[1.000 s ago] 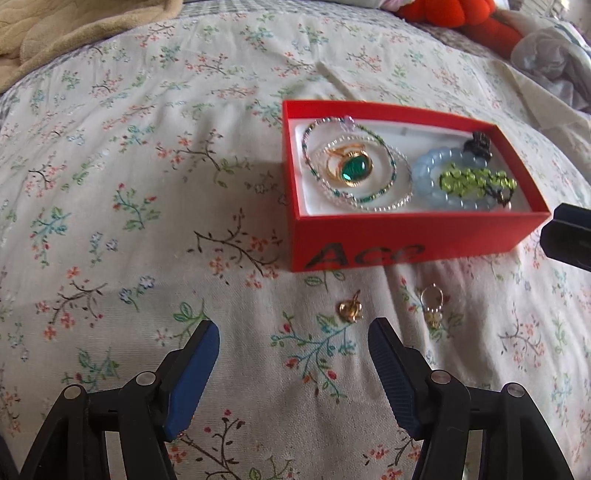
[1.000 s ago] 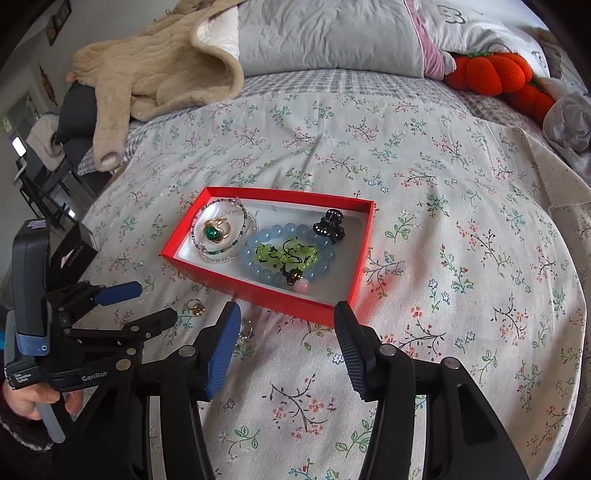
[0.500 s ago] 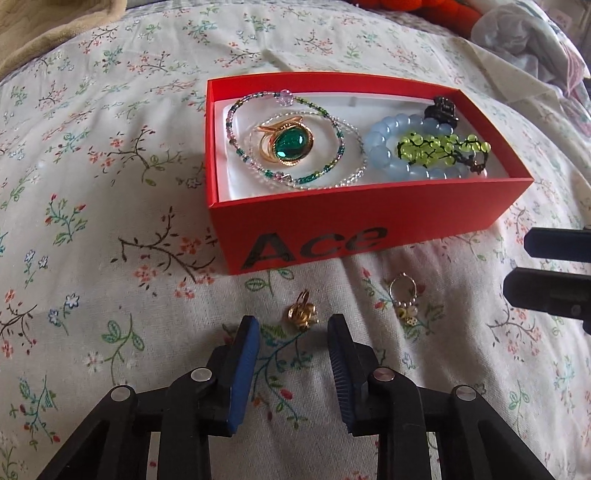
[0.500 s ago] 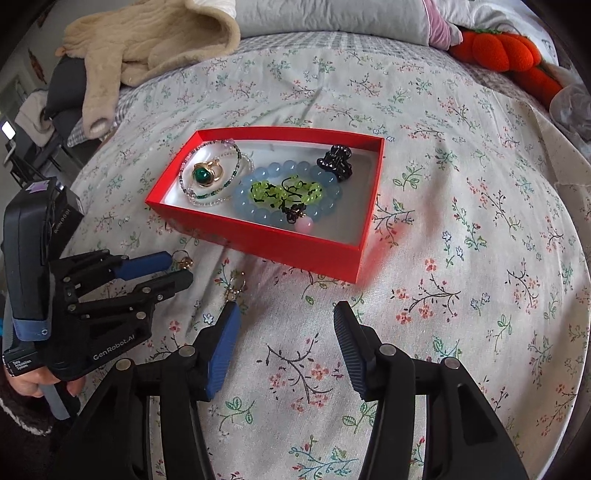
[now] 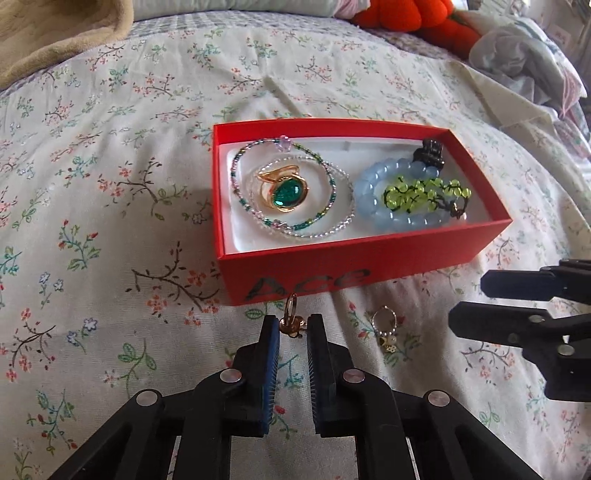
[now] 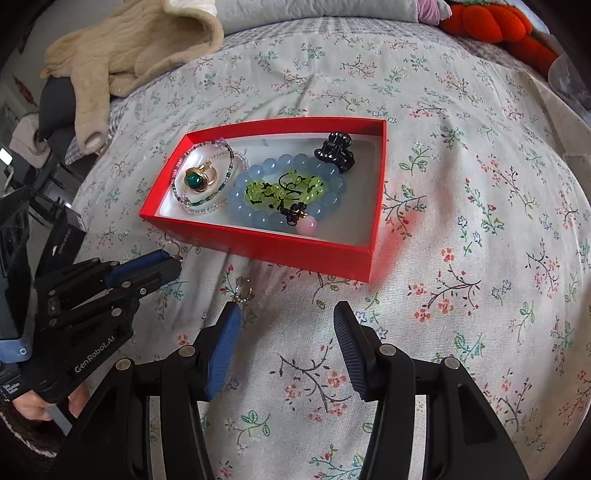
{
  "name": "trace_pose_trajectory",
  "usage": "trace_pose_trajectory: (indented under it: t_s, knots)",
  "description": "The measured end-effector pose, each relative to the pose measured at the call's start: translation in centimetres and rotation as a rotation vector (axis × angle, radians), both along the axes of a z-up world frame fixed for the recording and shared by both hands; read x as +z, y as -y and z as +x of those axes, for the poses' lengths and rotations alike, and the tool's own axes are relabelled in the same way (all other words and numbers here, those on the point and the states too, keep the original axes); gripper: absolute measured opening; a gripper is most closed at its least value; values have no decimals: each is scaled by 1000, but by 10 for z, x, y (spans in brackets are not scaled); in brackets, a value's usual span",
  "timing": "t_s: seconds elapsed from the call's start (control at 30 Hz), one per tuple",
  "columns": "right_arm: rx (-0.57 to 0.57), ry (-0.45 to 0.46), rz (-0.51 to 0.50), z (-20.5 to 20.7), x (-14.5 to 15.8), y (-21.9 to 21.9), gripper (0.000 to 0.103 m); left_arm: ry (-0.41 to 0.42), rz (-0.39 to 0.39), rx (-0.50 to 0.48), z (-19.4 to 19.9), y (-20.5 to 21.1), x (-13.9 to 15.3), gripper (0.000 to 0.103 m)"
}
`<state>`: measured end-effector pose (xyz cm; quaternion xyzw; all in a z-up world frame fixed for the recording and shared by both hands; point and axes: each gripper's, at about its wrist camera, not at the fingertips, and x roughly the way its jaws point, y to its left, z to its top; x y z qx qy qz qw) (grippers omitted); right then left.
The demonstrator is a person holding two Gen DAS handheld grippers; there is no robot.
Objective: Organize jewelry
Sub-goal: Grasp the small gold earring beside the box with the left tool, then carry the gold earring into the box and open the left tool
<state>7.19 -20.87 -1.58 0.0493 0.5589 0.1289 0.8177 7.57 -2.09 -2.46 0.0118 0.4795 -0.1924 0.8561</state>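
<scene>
A red box lies on the floral bedspread. It holds a green-stone gold ring, thin beaded bracelets, a blue bead bracelet, a yellow-green bead bracelet and a black hair clip. My left gripper is shut on a small gold ring just in front of the box; it also shows in the right wrist view. A silver charm ring lies on the bedspread to its right. My right gripper is open and empty, its left fingertip next to that charm ring.
A beige knitted garment lies at the bed's far left. Orange plush toys and grey cloth lie at the far right. Dark furniture stands beyond the bed's left edge.
My left gripper has closed its jaws onto the small gold ring and lifted it upright in front of the box. My right gripper has moved closer to the charm ring and stays open.
</scene>
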Motion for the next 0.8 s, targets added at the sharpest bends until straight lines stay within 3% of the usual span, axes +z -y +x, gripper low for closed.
trace_pose_trajectory:
  t_s: [0.27, 0.8]
  knots:
    - [2, -25, 10, 15, -9, -29, 29, -21, 17, 22, -3, -13, -1, 10]
    - [36, -50, -84, 30, -32, -61, 16, -41, 39, 19, -8, -21, -6, 10]
